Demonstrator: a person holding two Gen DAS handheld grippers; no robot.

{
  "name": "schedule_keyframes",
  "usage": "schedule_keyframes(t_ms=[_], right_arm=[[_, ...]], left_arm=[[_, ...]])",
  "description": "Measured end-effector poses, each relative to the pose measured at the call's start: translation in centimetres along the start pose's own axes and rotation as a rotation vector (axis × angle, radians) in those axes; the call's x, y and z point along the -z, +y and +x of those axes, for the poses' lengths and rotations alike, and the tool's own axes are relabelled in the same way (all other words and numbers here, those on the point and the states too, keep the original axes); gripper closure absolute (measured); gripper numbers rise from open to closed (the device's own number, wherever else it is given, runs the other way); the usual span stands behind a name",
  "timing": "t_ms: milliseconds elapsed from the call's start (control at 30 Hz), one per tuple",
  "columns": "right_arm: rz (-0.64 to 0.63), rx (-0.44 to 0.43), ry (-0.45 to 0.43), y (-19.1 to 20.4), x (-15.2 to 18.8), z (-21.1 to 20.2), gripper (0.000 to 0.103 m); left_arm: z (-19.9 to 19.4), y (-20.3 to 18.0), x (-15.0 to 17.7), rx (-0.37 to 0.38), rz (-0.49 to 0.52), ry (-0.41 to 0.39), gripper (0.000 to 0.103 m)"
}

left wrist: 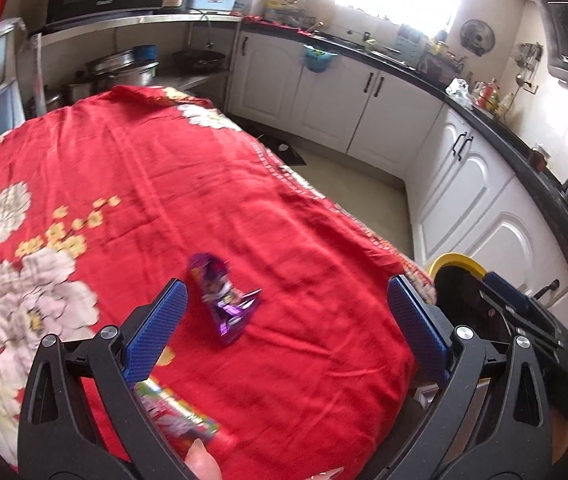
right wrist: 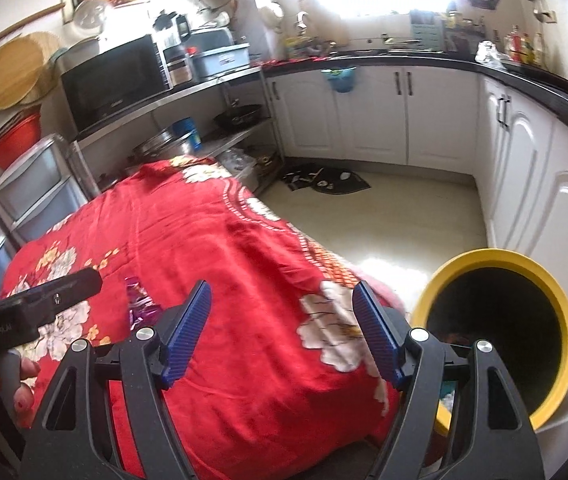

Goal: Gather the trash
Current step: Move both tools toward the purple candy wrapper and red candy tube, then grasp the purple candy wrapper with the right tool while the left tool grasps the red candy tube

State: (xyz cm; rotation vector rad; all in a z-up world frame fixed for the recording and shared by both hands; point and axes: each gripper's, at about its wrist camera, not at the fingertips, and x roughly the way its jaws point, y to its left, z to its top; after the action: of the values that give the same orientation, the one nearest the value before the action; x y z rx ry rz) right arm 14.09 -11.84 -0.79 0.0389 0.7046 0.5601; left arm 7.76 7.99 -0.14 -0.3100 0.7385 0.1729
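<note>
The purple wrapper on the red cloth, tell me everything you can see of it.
The purple wrapper is a shiny, foil-looking snack packet with a colourful printed picture, crumpled and folded so one end stands up while the other lies on the red floral cloth. It looks empty. It sits near the cloth's near edge, between the open fingers of the left gripper, closer to the left finger, with nothing gripping it. The right wrist view shows part of it.
</note>
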Motion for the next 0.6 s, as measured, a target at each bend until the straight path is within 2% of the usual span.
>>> schedule_keyframes(t_ms=[267,600], right_arm=[[-0.042,-0.074,0.071,2.7,-0.1,2.9,0.033],[-0.108,-0.208,0.187,6.6,-0.6,7.3,0.033]], left_arm=[[-0.4,3.4,1.8,-0.050,-0.049,0.040,0.011],[-0.6,8.3,4.3,-0.081,-0.173,0.145,0.011]])
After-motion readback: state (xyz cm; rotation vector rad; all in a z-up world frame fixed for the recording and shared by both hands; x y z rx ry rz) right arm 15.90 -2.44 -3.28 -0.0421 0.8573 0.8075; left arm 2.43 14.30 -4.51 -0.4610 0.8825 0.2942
